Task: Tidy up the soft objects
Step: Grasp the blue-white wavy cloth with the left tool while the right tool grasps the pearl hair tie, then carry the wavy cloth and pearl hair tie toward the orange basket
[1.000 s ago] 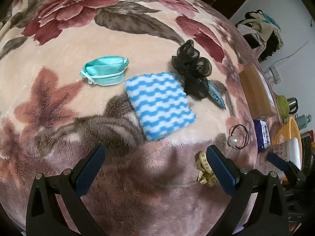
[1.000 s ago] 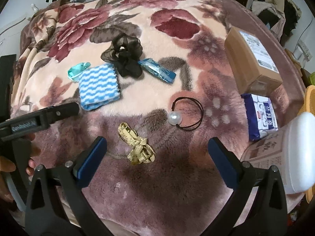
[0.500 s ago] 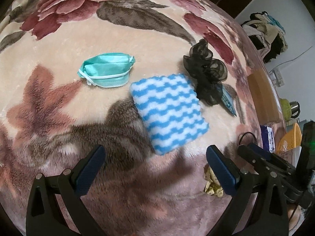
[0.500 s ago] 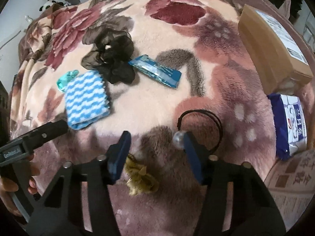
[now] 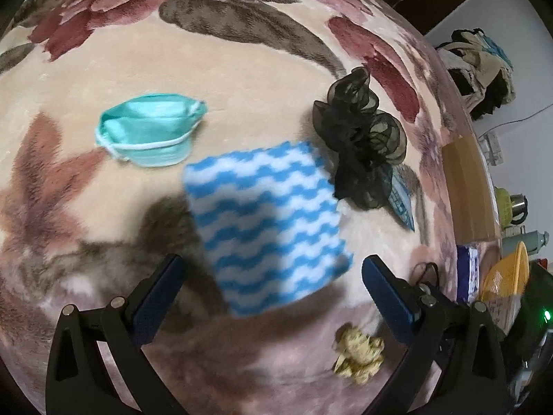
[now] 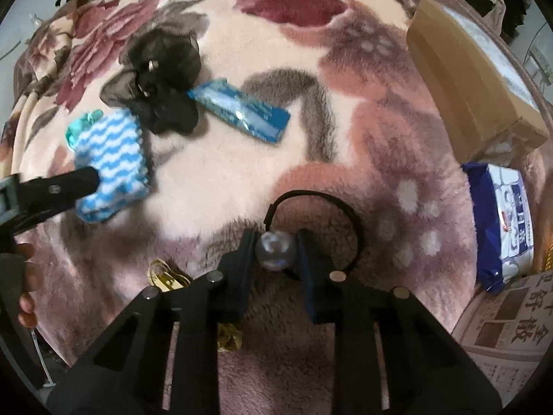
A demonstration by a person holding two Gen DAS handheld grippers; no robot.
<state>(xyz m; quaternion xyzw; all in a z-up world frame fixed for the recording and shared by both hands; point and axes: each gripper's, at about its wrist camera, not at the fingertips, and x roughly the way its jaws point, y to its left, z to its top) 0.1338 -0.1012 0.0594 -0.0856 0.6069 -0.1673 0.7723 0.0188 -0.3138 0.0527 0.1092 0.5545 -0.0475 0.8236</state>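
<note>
Plush floral blanket in pink, maroon and grey-brown carries everything in the left wrist view. The left gripper hangs over it with its fingers spread wide and nothing held; the near corner of a blue-and-white wavy cloth lies between the fingertips, apart from both. A teal face mask lies just beside the cloth's far left corner, and a black ruffled scrunchie touches its far right corner. A crumpled yellow tape measure sits near the right finger.

In the right wrist view the right gripper has its fingers closing on the pearl bead of a black hair tie, with both pads against the bead and the loop lying on the blanket beyond. A blue packet lies beside the scrunchie farther off. A cardboard box and a blue tissue pack are at the right, well apart from the gripper. The left gripper's finger reaches over the cloth at the left edge.
</note>
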